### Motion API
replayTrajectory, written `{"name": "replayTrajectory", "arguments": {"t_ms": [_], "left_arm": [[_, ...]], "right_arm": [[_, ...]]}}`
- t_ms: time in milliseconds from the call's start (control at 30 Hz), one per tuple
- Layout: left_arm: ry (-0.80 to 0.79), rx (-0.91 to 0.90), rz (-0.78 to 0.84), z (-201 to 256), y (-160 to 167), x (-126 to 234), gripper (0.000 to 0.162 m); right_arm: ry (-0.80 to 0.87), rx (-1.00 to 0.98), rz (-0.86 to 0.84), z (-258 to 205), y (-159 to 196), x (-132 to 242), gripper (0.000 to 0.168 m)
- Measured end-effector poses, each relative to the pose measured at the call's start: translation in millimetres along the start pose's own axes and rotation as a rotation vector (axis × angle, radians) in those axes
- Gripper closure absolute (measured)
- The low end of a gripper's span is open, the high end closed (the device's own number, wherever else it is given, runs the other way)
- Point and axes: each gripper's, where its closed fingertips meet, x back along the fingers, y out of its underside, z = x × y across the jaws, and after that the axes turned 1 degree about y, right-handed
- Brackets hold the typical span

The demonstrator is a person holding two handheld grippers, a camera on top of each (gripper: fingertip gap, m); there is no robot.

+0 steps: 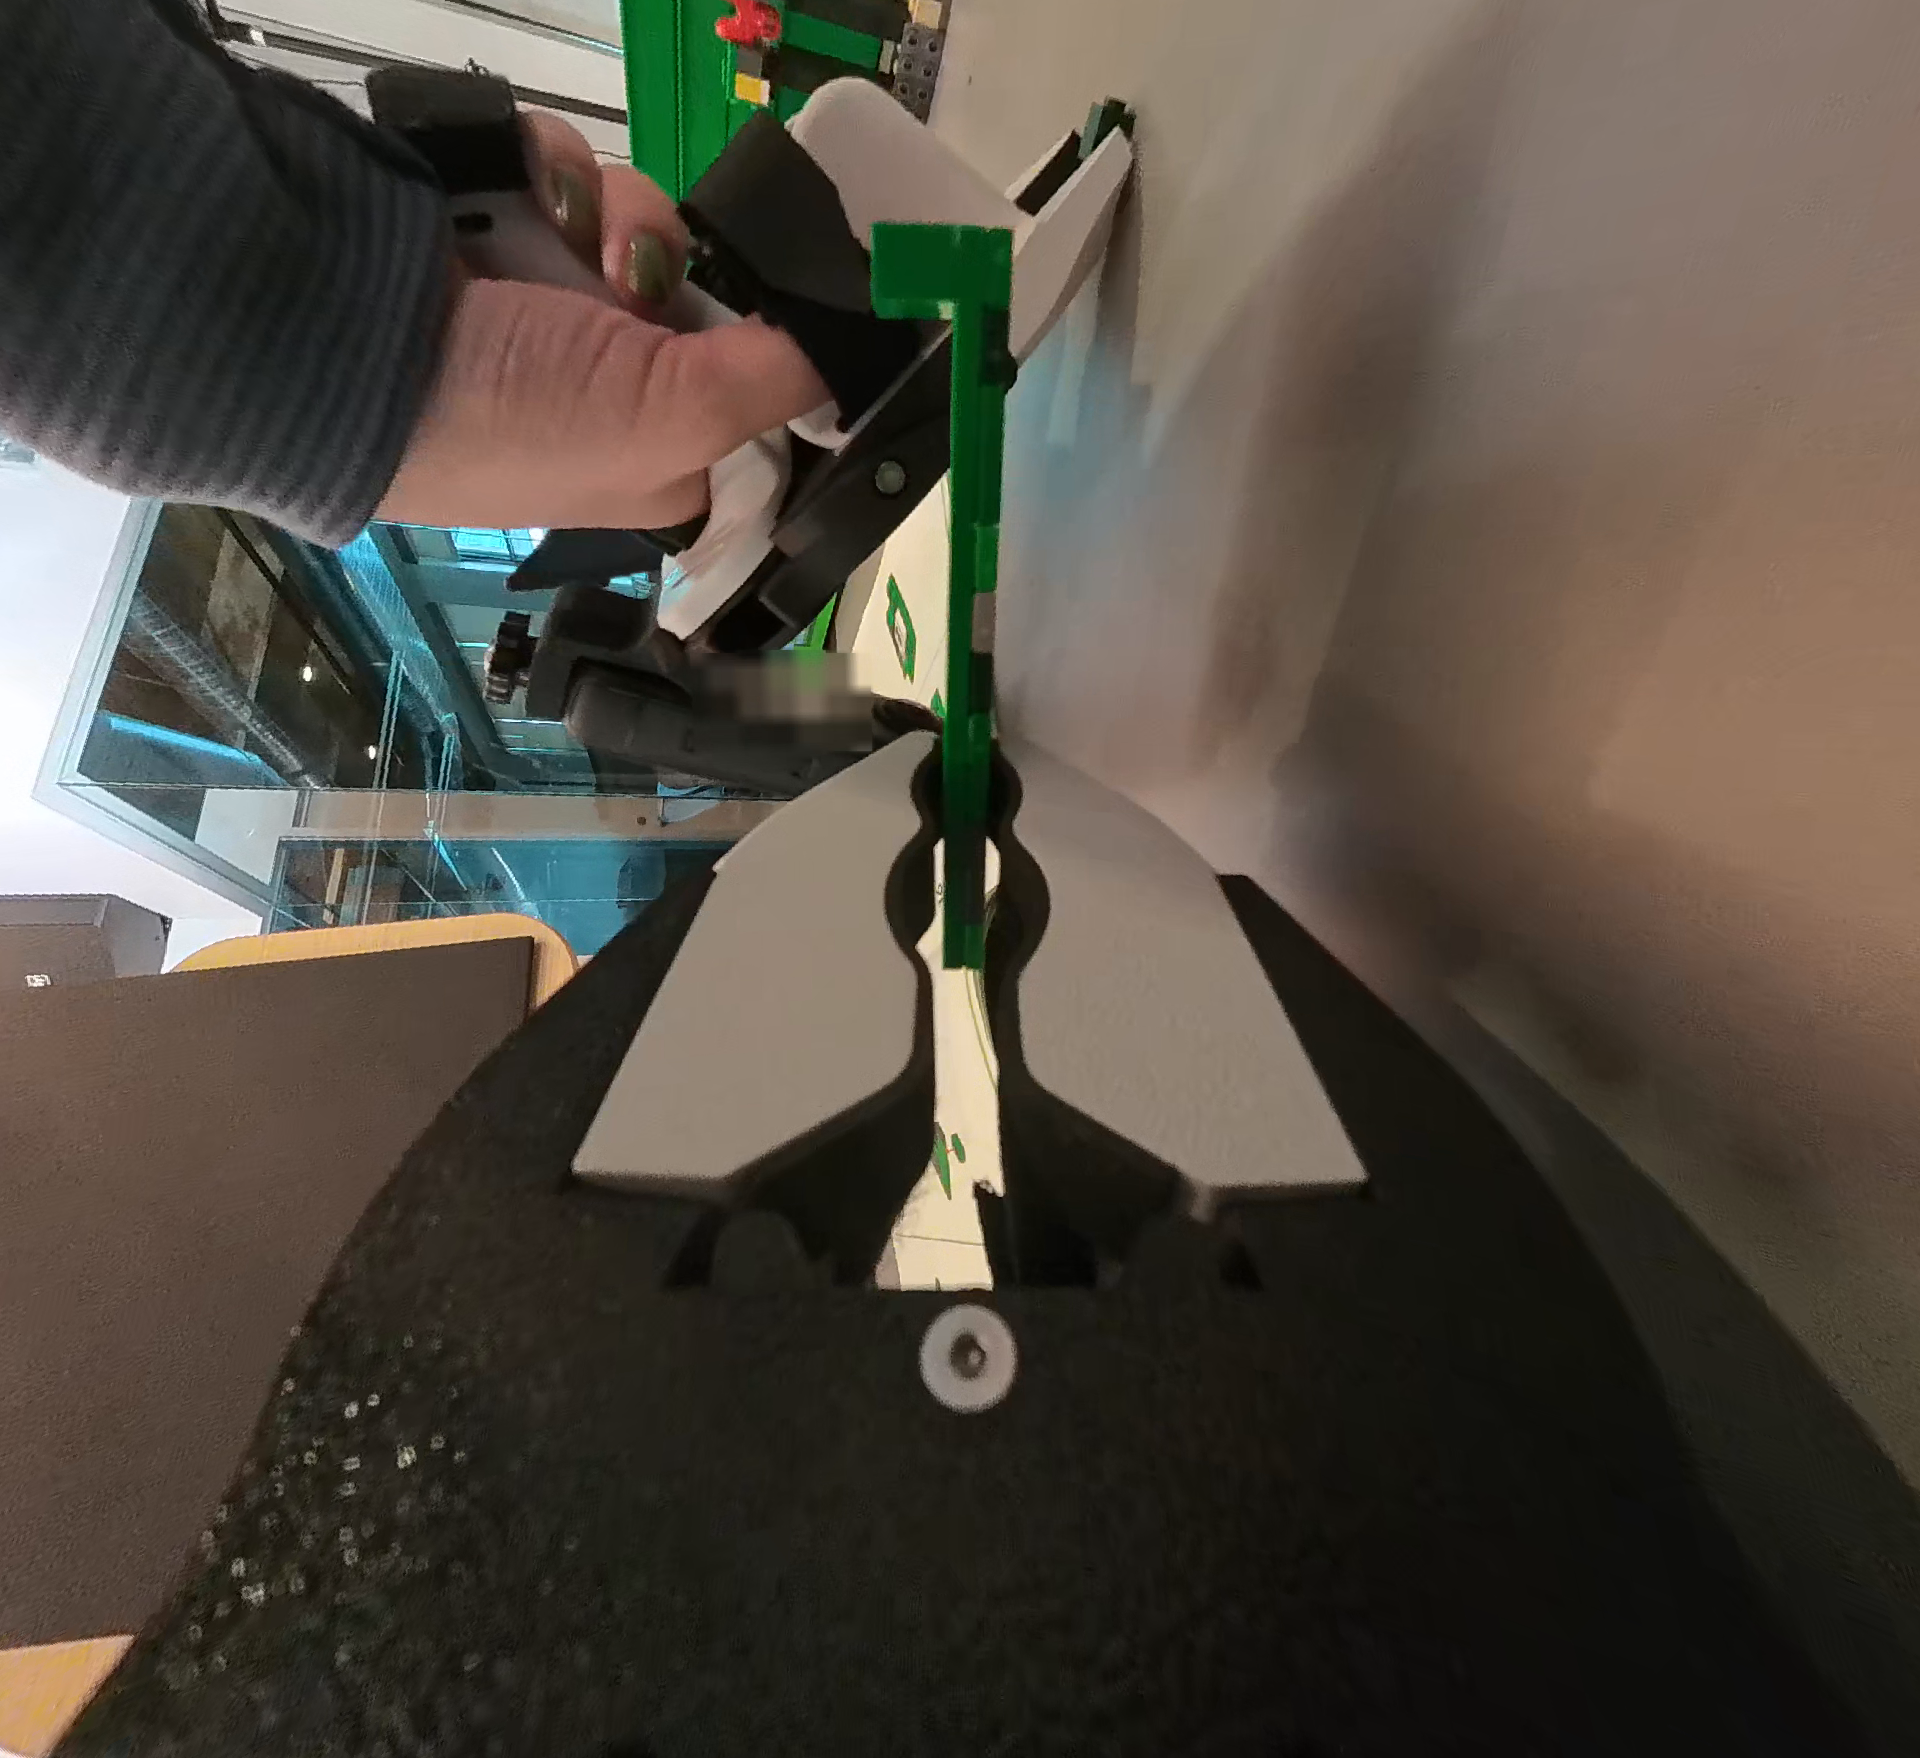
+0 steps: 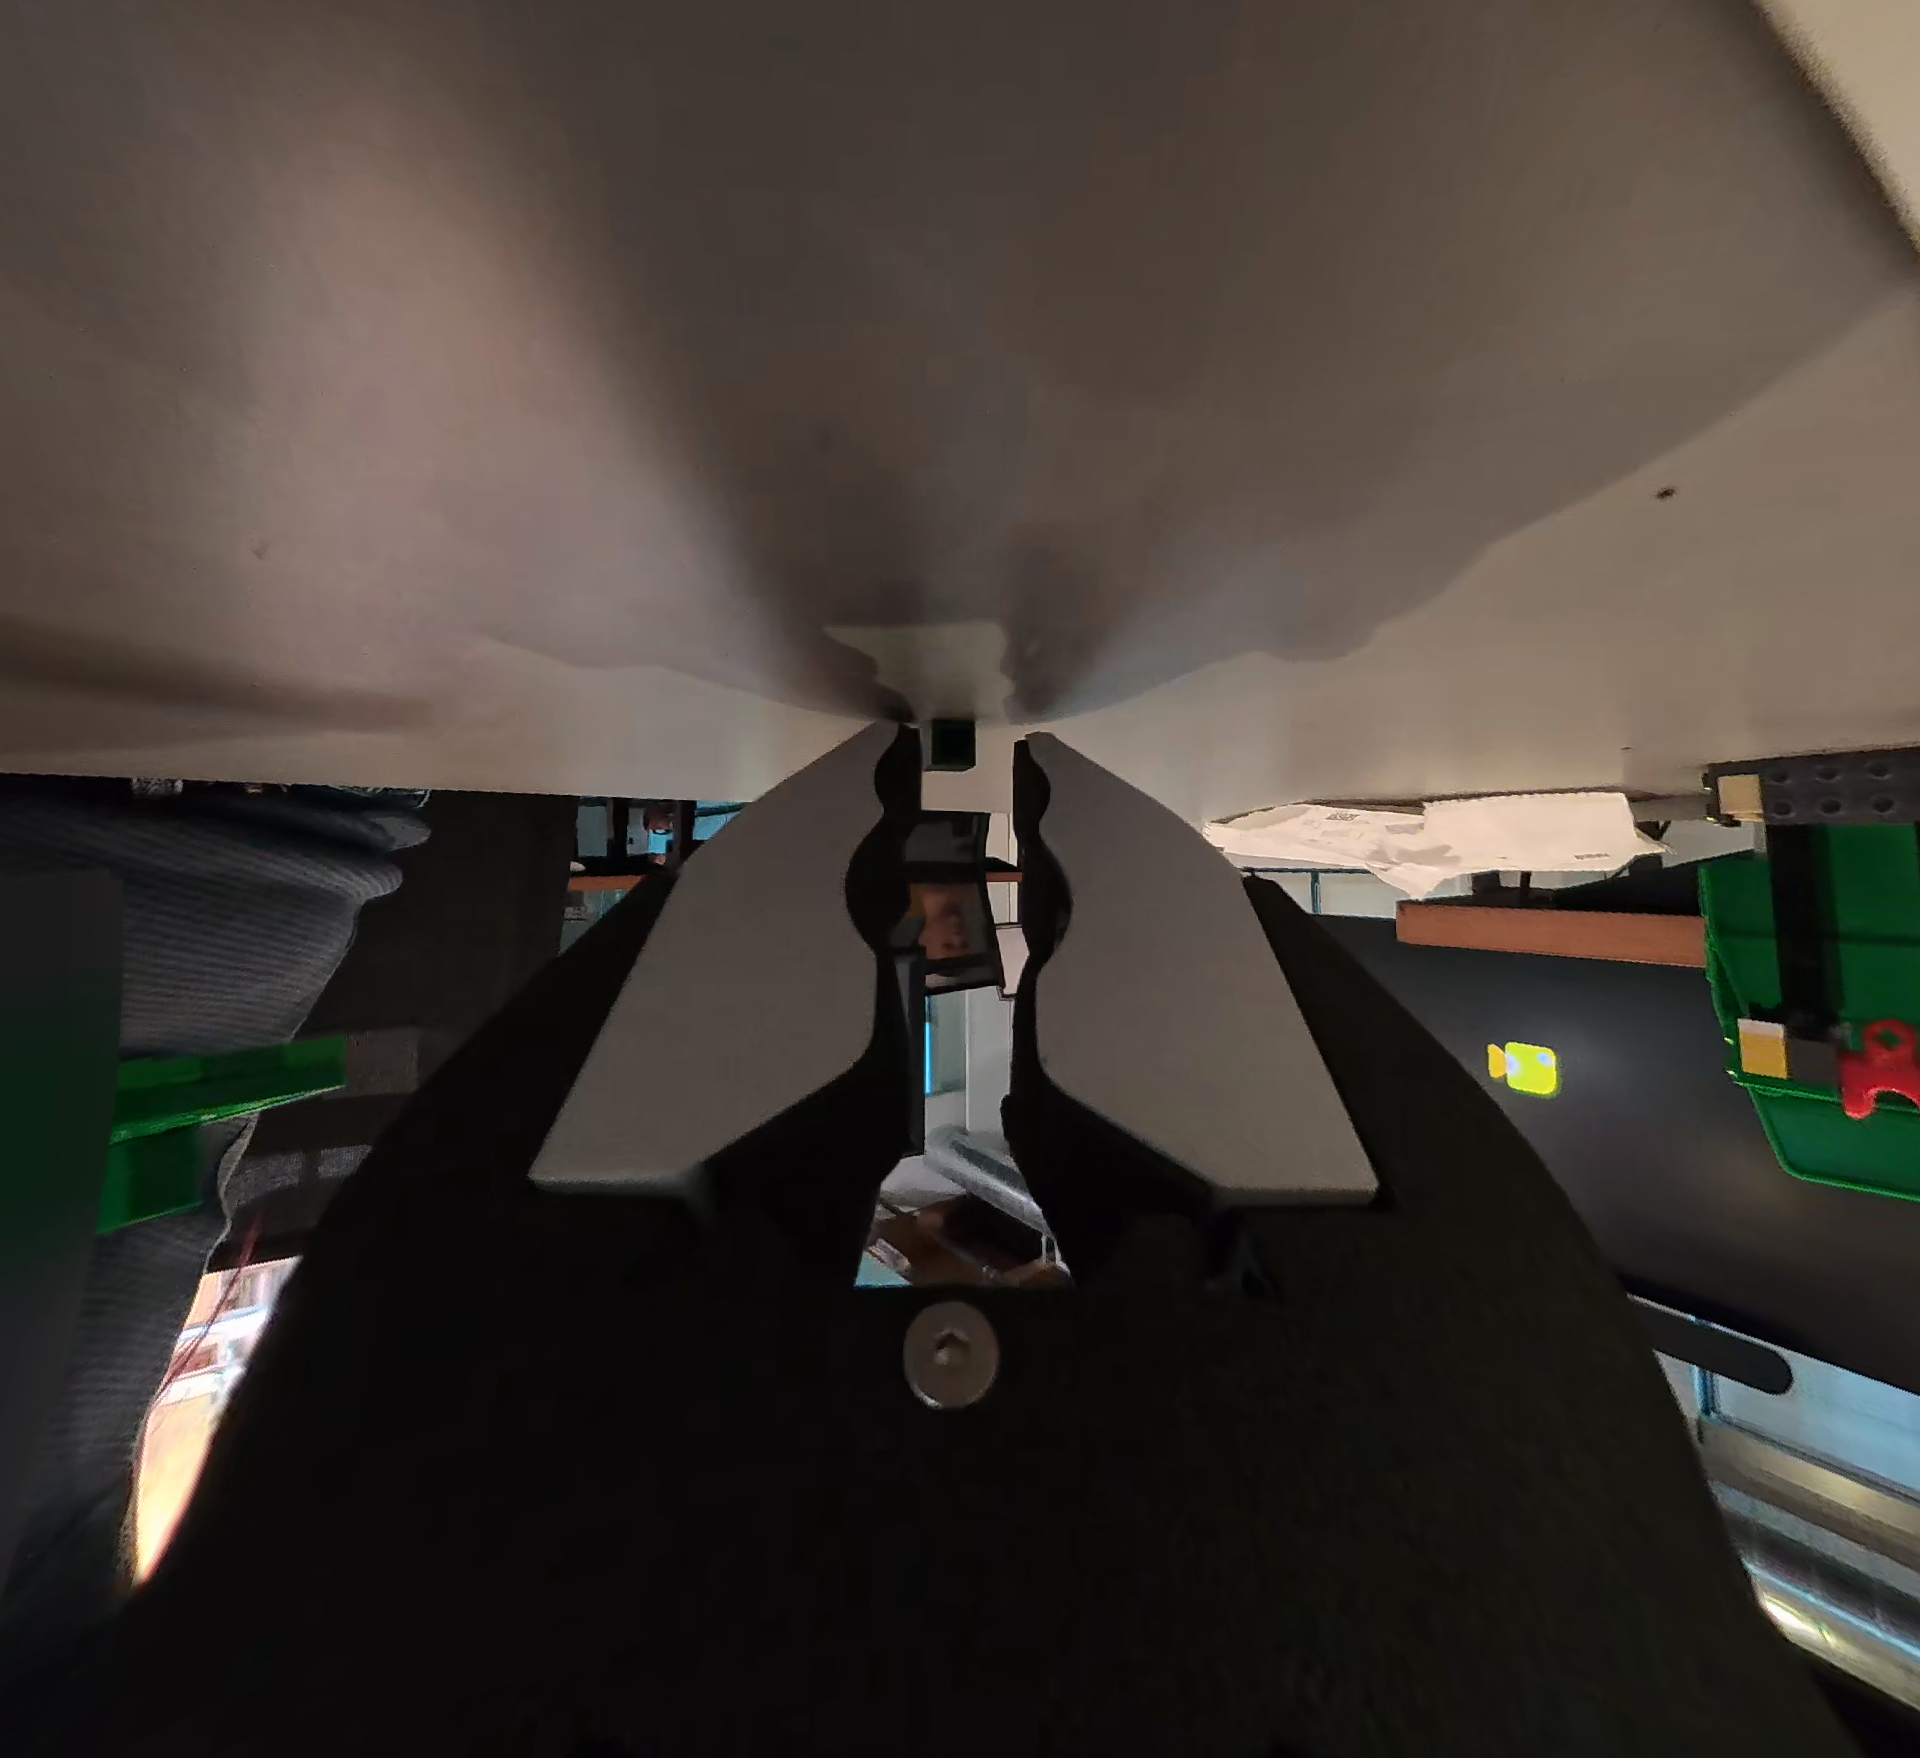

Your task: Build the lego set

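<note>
Green plate [image 1: 977,565]: we're pinching it edge-on in the left gripper [image 1: 961,763], frame center; right gripper [image 2: 961,742] spread around small dark brick [image 2: 953,742] on table [image 2: 935,254].

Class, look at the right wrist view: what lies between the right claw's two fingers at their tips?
In the right wrist view, a small dark green brick sits on the white table between the fingertips of the right claw, with a gap on one side.
</note>
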Motion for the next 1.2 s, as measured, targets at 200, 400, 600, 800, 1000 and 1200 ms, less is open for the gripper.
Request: {"name": "replayTrajectory", "arguments": {"t_ms": [200, 400, 600, 800, 1000, 1200], "left_arm": [[0.006, -0.004, -0.002, 1, 0, 0, 0.156], [0.009, -0.005, -0.003, 2, 0, -1, 0.156], [0.035, 0.024, -0.008, 4, 1, -1, 0.156], [0.088, 0.117, -0.073, 7, 18, -4, 0.156], [0.18, 0.155, -0.145, 17, 31, -6, 0.156], [0.227, 0.099, -0.184, 26, 36, -8, 0.156]], "right_arm": [[0.001, -0.006, -0.008, 1, 0, 0, 0.152], [-0.012, -0.004, -0.02, -2, 2, -3, 0.16], [-0.016, 0.015, 0.051, -3, 1, -2, 0.16], [-0.239, 0.155, 0.593, -37, -21, 50, 0.16], [-0.436, 0.345, 1.303, -76, -8, 120, 0.16], [-0.492, 0.476, 1.591, -92, -3, 119, 0.16]]}}
